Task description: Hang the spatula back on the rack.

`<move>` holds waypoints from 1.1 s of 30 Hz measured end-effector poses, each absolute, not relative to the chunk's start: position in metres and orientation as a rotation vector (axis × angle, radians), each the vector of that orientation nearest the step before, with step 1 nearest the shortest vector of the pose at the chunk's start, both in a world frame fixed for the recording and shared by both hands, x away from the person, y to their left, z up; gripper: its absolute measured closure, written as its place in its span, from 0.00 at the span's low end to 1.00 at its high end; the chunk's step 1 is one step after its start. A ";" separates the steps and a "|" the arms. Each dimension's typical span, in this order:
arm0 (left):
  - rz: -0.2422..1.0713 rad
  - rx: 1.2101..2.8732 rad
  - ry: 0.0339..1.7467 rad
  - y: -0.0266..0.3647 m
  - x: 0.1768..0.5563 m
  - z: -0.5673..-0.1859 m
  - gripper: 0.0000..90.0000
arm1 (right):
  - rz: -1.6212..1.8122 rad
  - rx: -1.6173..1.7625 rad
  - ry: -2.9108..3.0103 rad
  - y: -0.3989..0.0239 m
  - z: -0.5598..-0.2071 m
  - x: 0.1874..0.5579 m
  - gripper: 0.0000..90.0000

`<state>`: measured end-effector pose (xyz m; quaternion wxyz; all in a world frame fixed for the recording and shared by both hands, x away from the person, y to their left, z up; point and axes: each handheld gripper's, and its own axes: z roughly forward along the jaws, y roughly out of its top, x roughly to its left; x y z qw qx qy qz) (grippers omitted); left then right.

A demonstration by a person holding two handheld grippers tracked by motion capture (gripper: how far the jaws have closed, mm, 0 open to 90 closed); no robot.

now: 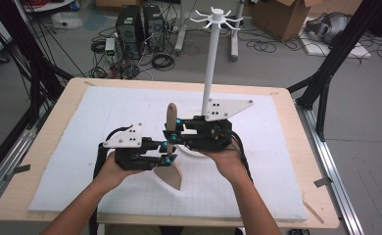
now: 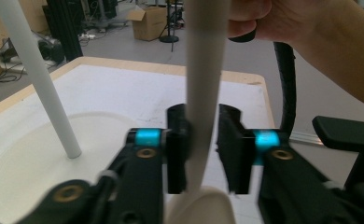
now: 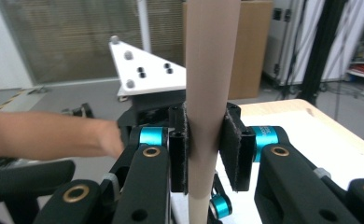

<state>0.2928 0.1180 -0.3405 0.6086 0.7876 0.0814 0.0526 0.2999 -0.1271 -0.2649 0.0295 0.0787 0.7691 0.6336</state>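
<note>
A tan wooden spatula (image 1: 171, 115) stands upright over the white mat, its blade low toward the person. My right gripper (image 1: 172, 128) is shut on its handle (image 3: 210, 56), with both pads pressed to it in the right gripper view (image 3: 204, 116). My left gripper (image 1: 166, 152) sits lower on the same handle (image 2: 206, 70), just above the blade. In the left gripper view (image 2: 203, 116) its jaws straddle the handle; one pad touches it and a narrow gap shows at the other, so it is open.
A white stand with a tall pole (image 1: 211, 63), hooked arms on top and a round base (image 2: 21, 163) rises just behind the grippers. A white mat (image 1: 106, 112) covers the wooden table (image 1: 47, 142). Boxes, cables and computer towers lie on the floor beyond.
</note>
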 end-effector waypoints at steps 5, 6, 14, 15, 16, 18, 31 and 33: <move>0.145 1.825 0.214 0.116 0.292 -0.340 0.87 | 1.975 0.238 2.358 -0.128 -0.269 0.302 0.81; 0.152 1.830 0.224 0.116 0.292 -0.340 0.87 | 1.978 0.254 2.331 -0.129 -0.270 0.302 0.79; 0.232 1.817 0.303 0.117 0.292 -0.343 0.87 | 1.849 0.376 2.242 -0.123 -0.281 0.293 0.63; 0.249 1.818 0.309 0.116 0.292 -0.343 0.87 | 1.853 0.385 2.240 -0.121 -0.281 0.293 0.64; 0.259 1.814 0.313 0.115 0.291 -0.343 0.87 | 1.839 0.396 2.228 -0.119 -0.282 0.293 0.67; 0.265 1.813 0.321 0.114 0.291 -0.343 0.87 | 1.809 0.412 2.216 -0.116 -0.283 0.291 0.81; 0.300 1.694 0.384 0.157 0.293 -0.355 0.30 | 1.832 0.374 2.263 -0.135 -0.267 0.304 0.84; 0.314 1.680 0.414 0.170 0.293 -0.358 0.29 | 1.825 0.374 2.258 -0.142 -0.263 0.309 0.84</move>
